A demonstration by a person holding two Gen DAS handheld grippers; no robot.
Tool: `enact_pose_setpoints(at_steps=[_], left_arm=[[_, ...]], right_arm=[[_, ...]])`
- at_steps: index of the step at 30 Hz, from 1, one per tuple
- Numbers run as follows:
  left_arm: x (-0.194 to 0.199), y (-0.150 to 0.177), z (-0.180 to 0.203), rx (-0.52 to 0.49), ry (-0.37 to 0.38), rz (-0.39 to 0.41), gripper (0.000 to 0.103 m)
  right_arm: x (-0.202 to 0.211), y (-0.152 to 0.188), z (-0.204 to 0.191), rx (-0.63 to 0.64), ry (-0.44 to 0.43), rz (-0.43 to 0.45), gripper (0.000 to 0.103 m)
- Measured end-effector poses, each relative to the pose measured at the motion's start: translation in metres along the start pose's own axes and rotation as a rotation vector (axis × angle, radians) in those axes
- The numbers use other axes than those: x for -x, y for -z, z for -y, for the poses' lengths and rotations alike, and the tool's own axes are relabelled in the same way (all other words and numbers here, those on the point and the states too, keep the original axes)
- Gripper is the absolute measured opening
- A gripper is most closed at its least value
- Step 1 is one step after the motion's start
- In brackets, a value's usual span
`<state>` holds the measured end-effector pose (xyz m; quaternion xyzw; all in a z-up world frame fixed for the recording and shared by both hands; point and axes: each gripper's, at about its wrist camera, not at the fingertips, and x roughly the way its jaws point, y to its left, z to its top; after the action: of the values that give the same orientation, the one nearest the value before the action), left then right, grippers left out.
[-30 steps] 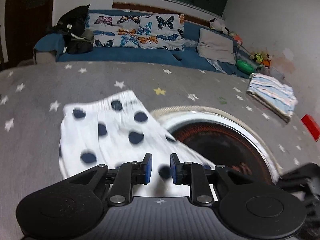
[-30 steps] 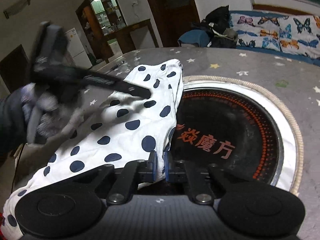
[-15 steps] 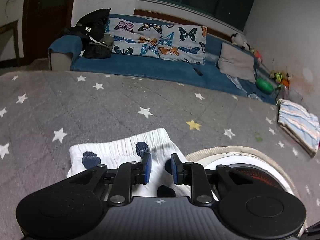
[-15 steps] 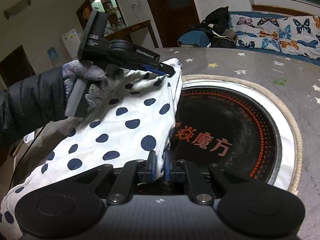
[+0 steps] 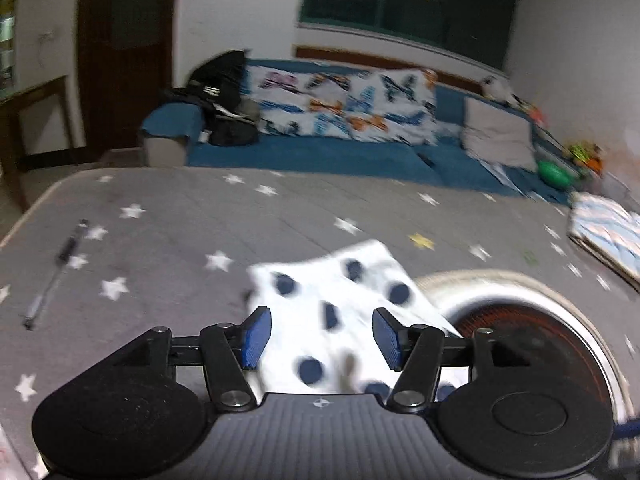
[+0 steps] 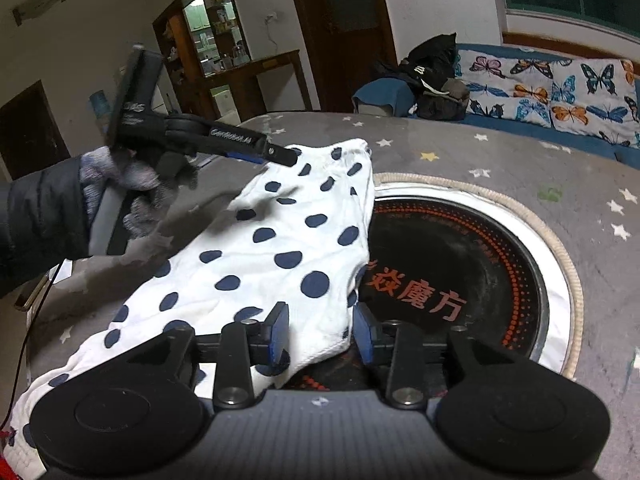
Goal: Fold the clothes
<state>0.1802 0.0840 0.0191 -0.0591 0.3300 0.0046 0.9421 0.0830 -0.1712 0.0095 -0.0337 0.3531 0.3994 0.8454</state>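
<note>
One polka-dot garment (image 6: 256,252), white with dark blue spots, spread flat on the grey star-printed surface (image 5: 168,216), its right edge overlapping the rim of one round black hotplate (image 6: 460,256) set into the middle. Orange characters printed on that plate. Two grippers in play. Left gripper (image 5: 322,338) hovering over the far end of the garment, jaws opening, blue pads well apart, cloth lying beneath the gap and not pressed by either pad. Seen from the right wrist view, held in one gloved hand (image 6: 128,188) with a dark padded sleeve behind it, tip just above the waistband end of the garment. Right gripper (image 6: 320,334) at the near corner of the garment, jaws opening too, corner of cloth lying between the pads without being pinched. One pen (image 5: 54,276) lying alone on the left part of the surface, well apart from the garment. One folded striped cloth (image 5: 608,236) near the far right edge. Beyond the surface, one blue sofa (image 5: 320,156) carrying butterfly-print cushions, one grey pillow (image 5: 498,140) and one black bag (image 5: 224,100). Left wrist view blurred.
</note>
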Motion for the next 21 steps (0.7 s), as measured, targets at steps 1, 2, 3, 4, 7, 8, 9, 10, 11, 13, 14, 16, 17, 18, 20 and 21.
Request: enact_pose_setpoints(at_steps=[1,2,3,4,7,8,9,10,11,13,14,16,17,18,20,21], left_arm=[[-0.002,-0.002,-0.004,0.011,-0.014,0.008,0.064],[-0.006,-0.004,-0.007,0.017,-0.022,0.014,0.067],[-0.01,-0.005,-0.01,0.02,-0.025,0.013,0.067],[-0.016,-0.006,-0.013,0.018,-0.031,0.008,0.067],[-0.035,-0.006,-0.021,0.037,-0.039,-0.021,0.067],[-0.041,-0.005,-0.025,0.045,-0.034,-0.033,0.067],[-0.045,-0.003,-0.028,0.051,-0.031,-0.039,0.065],[-0.046,-0.003,-0.029,0.045,-0.02,-0.038,0.065],[-0.047,-0.002,-0.029,0.036,-0.007,-0.034,0.064],[-0.05,-0.001,-0.029,0.017,0.018,-0.028,0.056],[-0.051,-0.001,-0.03,0.008,0.031,-0.025,0.044],[-0.051,0.0,-0.029,0.002,0.06,-0.028,0.028],[-0.051,-0.001,-0.031,0.017,0.077,-0.025,0.021],[-0.05,-0.001,-0.032,0.036,0.096,-0.022,0.016],[-0.045,-0.001,-0.033,0.072,0.12,0.001,0.013],[-0.041,-0.001,-0.033,0.076,0.13,0.014,0.012]], right_arm=[[0.002,-0.001,-0.001,0.005,0.001,0.003,0.039],[0.003,-0.002,-0.002,0.009,0.003,0.005,0.039],[0.004,-0.003,-0.002,0.012,0.004,0.006,0.04],[0.005,-0.004,-0.002,0.013,0.006,0.006,0.04],[0.003,-0.005,-0.001,0.013,0.008,0.002,0.041],[0.003,-0.005,-0.001,0.013,0.009,0.002,0.042],[0.002,-0.005,-0.001,0.011,0.009,0.001,0.043],[0.002,-0.005,0.0,0.009,0.01,0.0,0.044],[0.002,-0.005,0.0,0.007,0.011,-0.001,0.045],[0.0,-0.005,0.001,0.004,0.014,-0.004,0.045],[0.0,-0.005,0.001,0.003,0.015,-0.006,0.045],[-0.002,-0.006,0.002,-0.001,0.021,-0.008,0.045],[-0.002,-0.006,0.002,-0.004,0.025,-0.009,0.045],[-0.003,-0.006,0.002,-0.008,0.027,-0.008,0.045],[-0.002,-0.007,0.002,-0.014,0.031,-0.005,0.045],[-0.002,-0.007,0.001,-0.016,0.034,-0.002,0.045]])
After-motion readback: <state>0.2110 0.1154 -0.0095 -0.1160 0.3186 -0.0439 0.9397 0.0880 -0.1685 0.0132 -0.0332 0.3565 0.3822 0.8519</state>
